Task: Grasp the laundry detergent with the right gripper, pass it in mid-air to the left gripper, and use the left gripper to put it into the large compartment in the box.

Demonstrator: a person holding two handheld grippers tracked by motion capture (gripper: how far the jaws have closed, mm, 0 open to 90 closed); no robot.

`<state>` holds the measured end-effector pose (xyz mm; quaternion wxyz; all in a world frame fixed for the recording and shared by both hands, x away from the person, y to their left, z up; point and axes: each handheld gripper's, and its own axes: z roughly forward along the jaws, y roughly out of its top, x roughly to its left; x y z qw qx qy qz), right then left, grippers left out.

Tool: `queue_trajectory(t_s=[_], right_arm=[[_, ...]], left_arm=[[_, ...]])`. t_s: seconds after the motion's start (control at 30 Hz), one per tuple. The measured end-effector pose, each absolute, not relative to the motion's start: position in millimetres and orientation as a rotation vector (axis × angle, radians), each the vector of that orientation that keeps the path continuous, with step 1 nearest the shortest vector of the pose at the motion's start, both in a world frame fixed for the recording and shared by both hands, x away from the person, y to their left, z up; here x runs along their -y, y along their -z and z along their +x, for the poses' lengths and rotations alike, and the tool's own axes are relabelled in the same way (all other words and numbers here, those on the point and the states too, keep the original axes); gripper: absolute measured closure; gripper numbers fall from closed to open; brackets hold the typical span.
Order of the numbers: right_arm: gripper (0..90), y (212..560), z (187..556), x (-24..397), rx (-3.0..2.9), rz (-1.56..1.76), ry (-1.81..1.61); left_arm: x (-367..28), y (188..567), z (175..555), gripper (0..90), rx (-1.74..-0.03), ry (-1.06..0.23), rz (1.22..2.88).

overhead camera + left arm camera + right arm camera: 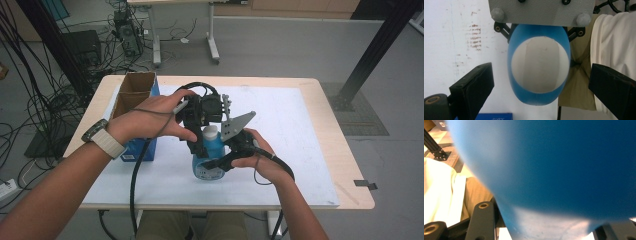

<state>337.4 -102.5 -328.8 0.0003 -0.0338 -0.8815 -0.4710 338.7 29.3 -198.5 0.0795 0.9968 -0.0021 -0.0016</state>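
Bottle (pixel 207 162) stands upright on the worktop (pixel 300 150), pinched at its body by the right fingers (pixel 220 162). Left fingers (pixel 477 86), spread, hang directly above, straddling the white cap (pixel 540 66); left hand is nearer it.

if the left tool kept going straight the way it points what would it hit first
Probably the white cap of the blue bottle, which sits dead ahead between the left tool's open jaws; depth is hard to judge.
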Motion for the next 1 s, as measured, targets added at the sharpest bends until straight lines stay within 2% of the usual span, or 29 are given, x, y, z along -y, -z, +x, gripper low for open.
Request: queue_trajectory(t_s=[1.0], right_arm=[[43.5, 330.8, 337.5, 102.3, 2.761, -0.109, 1.463]], left_arm=[[-29.8, 198.7, 338.2, 6.8, 0.005, -0.005, 2.988]])
